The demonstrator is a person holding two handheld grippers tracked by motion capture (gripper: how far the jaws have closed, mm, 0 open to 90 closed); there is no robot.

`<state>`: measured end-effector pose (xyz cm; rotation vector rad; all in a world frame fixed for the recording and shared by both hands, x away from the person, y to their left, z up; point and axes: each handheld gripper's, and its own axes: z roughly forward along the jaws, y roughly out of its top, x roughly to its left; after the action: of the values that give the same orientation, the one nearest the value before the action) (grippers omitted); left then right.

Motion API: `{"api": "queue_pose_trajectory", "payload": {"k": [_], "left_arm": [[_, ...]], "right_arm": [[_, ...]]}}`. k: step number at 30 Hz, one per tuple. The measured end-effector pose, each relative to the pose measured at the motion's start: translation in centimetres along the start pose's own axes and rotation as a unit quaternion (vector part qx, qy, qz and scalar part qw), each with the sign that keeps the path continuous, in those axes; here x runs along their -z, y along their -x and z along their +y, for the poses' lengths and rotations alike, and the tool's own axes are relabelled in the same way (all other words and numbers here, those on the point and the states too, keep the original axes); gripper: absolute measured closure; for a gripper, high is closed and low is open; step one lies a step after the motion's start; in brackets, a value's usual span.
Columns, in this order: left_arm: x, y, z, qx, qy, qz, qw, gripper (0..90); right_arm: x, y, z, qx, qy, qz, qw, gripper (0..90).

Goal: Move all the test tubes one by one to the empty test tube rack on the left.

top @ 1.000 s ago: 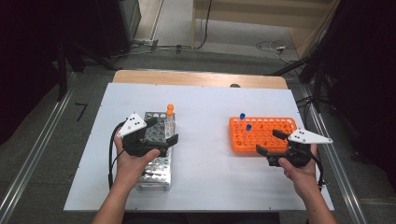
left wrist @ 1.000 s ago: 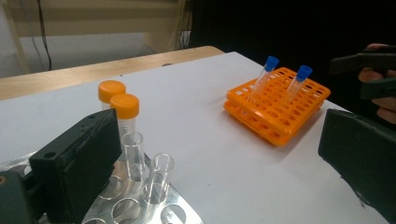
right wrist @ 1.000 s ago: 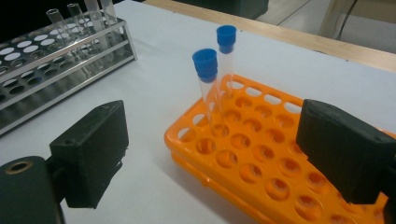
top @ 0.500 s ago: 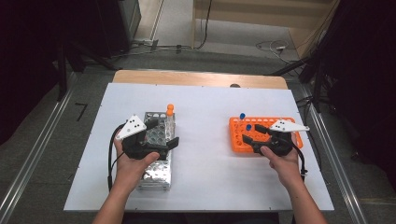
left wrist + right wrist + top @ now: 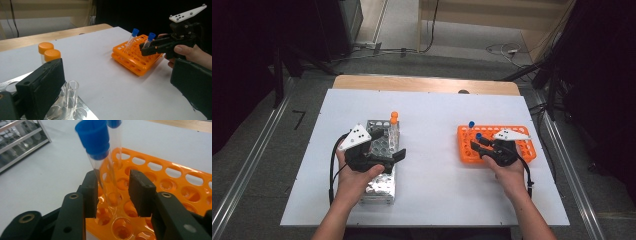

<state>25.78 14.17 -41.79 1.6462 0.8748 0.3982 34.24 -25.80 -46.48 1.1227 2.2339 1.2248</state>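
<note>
No readable text, label, brand, number or sign is seen in any view. The orange rack (image 5: 497,145), the metal rack (image 5: 381,165), the tube caps and the white table (image 5: 432,185) are all left unmarked. Only plain dark dots, not characters, are shown on the grey plates atop the grippers.

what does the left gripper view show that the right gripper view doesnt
Left gripper view: two orange-capped tubes, and the right gripper from the side, with the hand holding it. Right gripper view: a close look at the nearer blue-capped tube between the jaws, which have just been closing, a gap left at one pad. Both: the orange rack, the second blue-capped tube, the metal rack.
</note>
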Motion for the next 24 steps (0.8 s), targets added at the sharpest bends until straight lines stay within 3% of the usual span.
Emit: {"api": "queue_pose_trajectory", "payload": {"k": [5, 12, 24], "left_arm": [[-0.1, 0.1, 0.0, -0.001, -0.002, 0.0, 1.0, 0.0], [-0.1, 0.1, 0.0, 0.0, -0.003, -0.001, 1.0, 0.0], [0.0, 0.1, 0.0, -0.001, -0.003, 0.0, 1.0, 0.0]], "right_arm": [[-0.3, 0.0, -0.3, -0.006, 0.01, -0.004, 0.9999, 64.6], [-1.0, -0.5, -0.6, 0.006, 0.003, -0.02, 0.9998, 66.3], [-1.1, -0.7, -1.0, 0.011, 0.02, -0.035, 0.9991, 74.3]]}}
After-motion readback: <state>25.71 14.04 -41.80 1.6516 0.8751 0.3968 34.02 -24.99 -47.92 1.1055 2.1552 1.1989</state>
